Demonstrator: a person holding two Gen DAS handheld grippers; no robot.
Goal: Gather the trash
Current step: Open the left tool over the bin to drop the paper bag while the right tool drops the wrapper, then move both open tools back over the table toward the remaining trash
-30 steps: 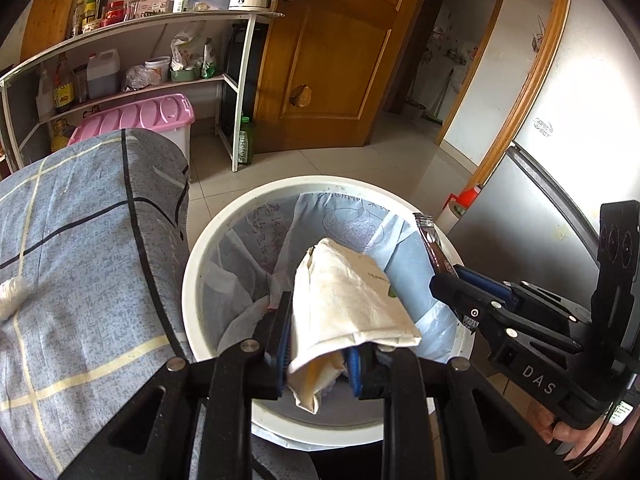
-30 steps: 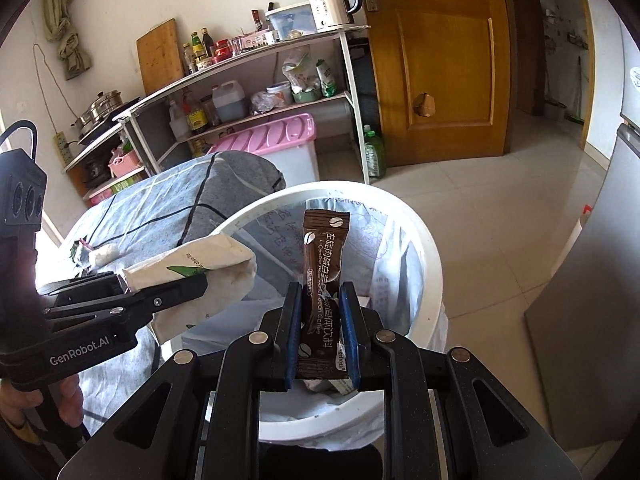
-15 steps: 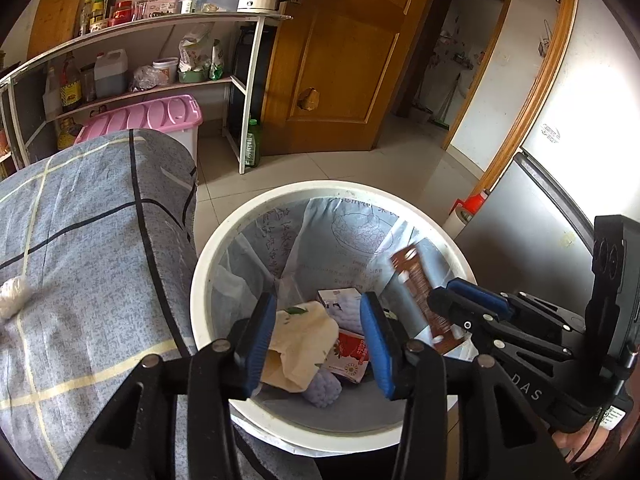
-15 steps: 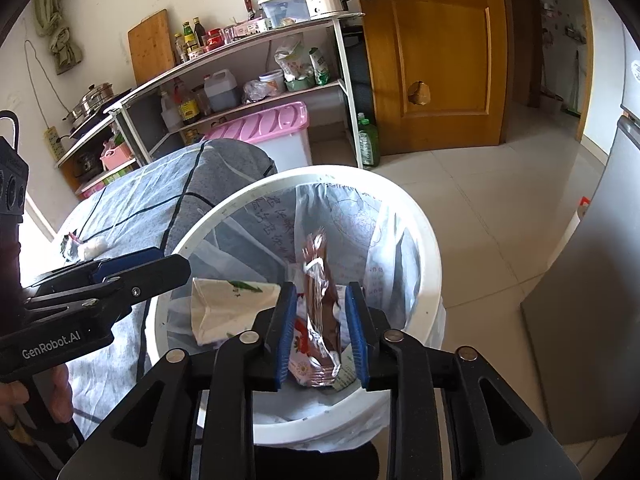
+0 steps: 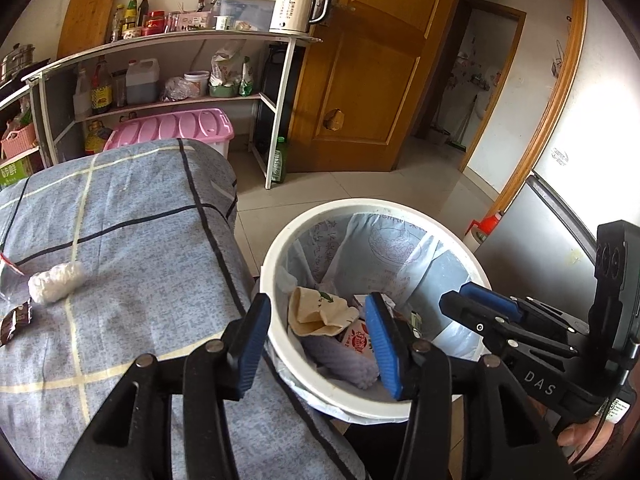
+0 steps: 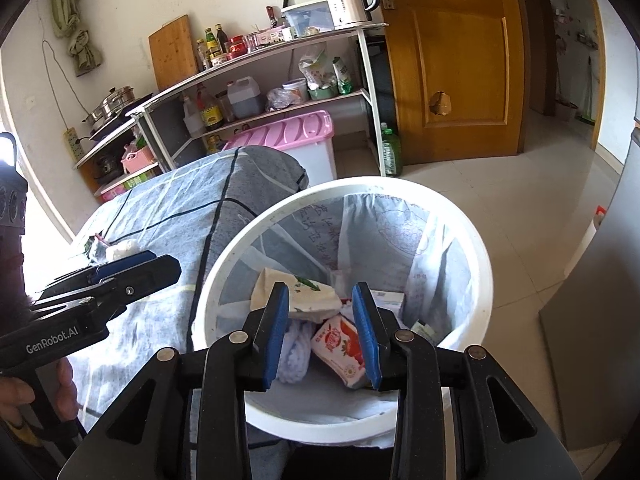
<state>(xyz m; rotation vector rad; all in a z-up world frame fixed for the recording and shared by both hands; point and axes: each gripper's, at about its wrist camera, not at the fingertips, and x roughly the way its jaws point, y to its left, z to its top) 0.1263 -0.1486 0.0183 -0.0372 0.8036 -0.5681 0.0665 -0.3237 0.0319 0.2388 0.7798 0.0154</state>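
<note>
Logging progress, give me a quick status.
Left gripper and right gripper just opened, empty. Cream bag in bin. Wrappers left on cloth.

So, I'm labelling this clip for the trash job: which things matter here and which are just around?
Part of the job:
- white bin
- paper bag and red carton inside it
- white wad and brown wrapper on the blanket

Just around:
- kettle
- pink box
- green bottle

Black tongs [image 6: 322, 332], blue pads [image 6: 276, 334], silver screws, white lettering
</note>
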